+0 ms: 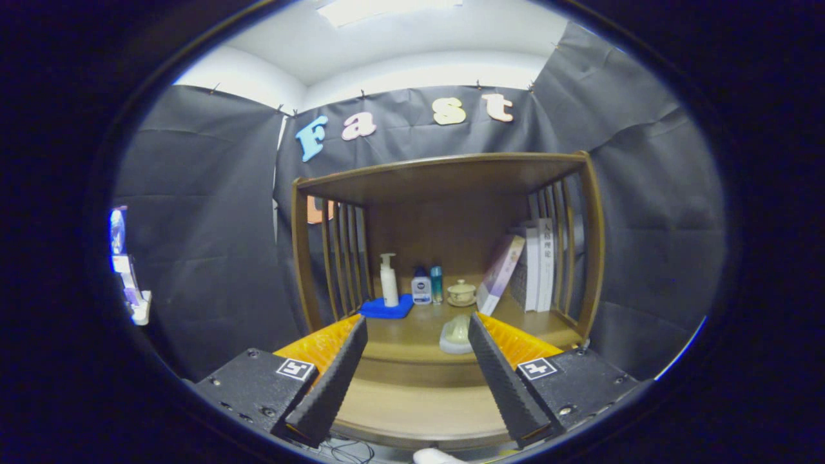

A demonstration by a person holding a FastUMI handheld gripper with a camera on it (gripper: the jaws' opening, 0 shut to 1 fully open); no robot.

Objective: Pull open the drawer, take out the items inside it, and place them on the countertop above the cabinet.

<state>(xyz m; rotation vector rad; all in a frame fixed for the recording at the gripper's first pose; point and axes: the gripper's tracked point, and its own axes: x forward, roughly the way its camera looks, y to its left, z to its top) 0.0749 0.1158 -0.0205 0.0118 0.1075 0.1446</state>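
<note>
My gripper [417,319] is open, with nothing between its fingers, and faces a wooden cabinet. Its fingertips reach to the front part of the countertop [412,335]. A pale rounded item on a whitish dish [456,334] lies on the countertop just inside the right fingertip [478,325], apart from it. Below the countertop's front edge, a lighter wooden surface [419,406] spans the gap between the fingers; I cannot tell whether it is the drawer. Nothing lies on it.
At the back of the countertop stand a white pump bottle [388,280] on a blue cloth [387,308], two small bottles [428,285], a lidded cup [461,292] and leaning books [525,267]. A slatted frame with a top shelf [445,171] encloses it.
</note>
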